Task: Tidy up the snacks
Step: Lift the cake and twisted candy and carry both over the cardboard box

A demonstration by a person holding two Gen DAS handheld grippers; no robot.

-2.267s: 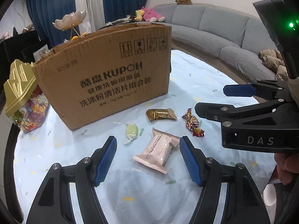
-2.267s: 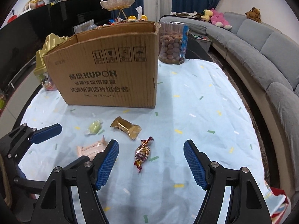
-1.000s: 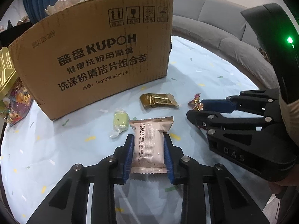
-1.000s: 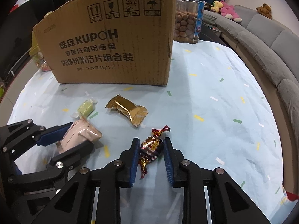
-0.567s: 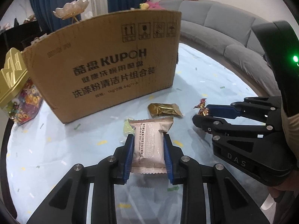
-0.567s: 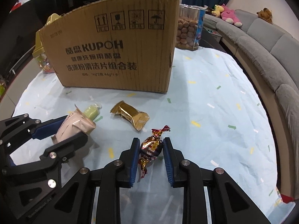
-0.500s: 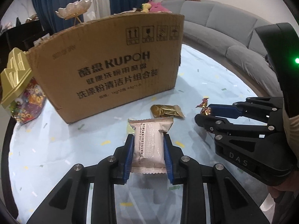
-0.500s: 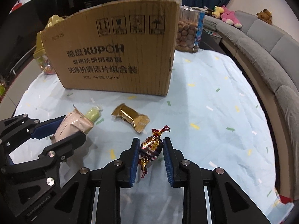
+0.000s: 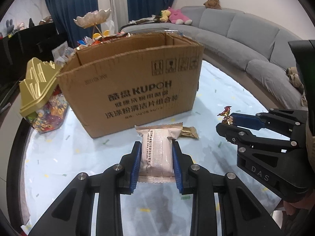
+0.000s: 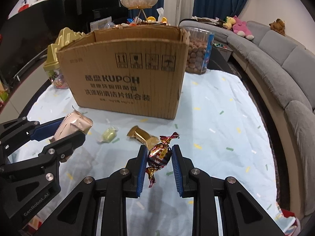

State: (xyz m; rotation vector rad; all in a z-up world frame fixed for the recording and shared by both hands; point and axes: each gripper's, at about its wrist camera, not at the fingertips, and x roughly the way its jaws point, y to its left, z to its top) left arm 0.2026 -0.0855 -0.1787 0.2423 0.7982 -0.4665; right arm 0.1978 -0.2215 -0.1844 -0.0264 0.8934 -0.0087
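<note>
**Both claws loaded, box open ahead**

The big cardboard box [image 9: 133, 90] stands open-topped on the worktop [image 10: 216, 118], and its floor is out of sight from here, so what lies inside cannot be told. Left of it sits the clear jar with the gold lid [image 9: 39, 90], packed with colourful sweets. Behind the box's right corner, the clear tub [image 10: 198, 51] is full of round brown snacks.

Now the claws. The left claw [image 9: 157, 161] is pinching the pale pink packet [image 9: 156, 149], held clear above the worktop in front of the box. The right claw [image 10: 159, 162] is clamped on the red-and-gold twist candy [image 10: 159, 153], likewise held off the cloth.

On the worktop between them: the gold wrapper [image 10: 141, 135] and, just left of it, the small green candy [image 10: 108, 134].

Compared with half a second back, both claws sit higher: the box's open rim and inner walls have come into view, and the grips are unchanged.
</note>
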